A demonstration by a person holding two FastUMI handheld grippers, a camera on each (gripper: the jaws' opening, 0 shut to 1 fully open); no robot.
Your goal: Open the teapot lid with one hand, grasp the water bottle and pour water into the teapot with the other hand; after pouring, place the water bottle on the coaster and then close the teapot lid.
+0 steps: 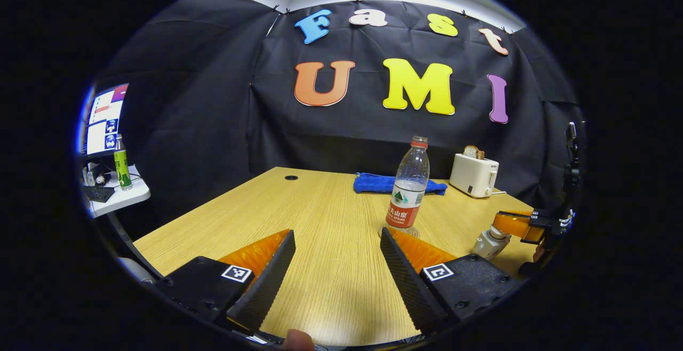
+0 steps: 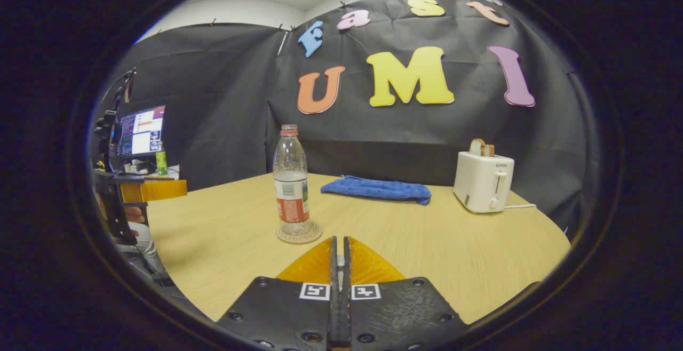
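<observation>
Risks, judged from how things lie: the wooden table (image 1: pixel 331 207) gives a flat, bare run ahead of both jaws, so little trouble is expected from it. The uncapped water bottle (image 1: pixel 409 180) stands upright just ahead of the left gripper (image 1: pixel 337 230), close beyond its right-hand finger; were that gripper swung to the right or pushed forward, the bottle could be clipped and tipped, and what water is left could be spilled. The white teapot (image 1: pixel 486 244) sits farther to the right of the left jaws, directly under the tips of the right gripper (image 2: pixel 340 240); a skewed lowering could leave the lid cocked on the rim, or the light pot could be shoved along the table. The coaster (image 2: pixel 299 233) lies under the bottle, ahead and slightly left of the right jaws; a nudge to it would carry the bottle along. The teapot lid (image 1: pixel 495 232) is small, and a slip from so narrow a pinch could let it drop

The left jaws are spread wide, with nothing held and nothing touched; only bare tabletop is seen between them. The right jaws are pressed almost together, a thin slit being left, in which a small pale piece is seen; it is judged to be the lid's knob, pinched from both sides, though its shape cannot be made out
</observation>
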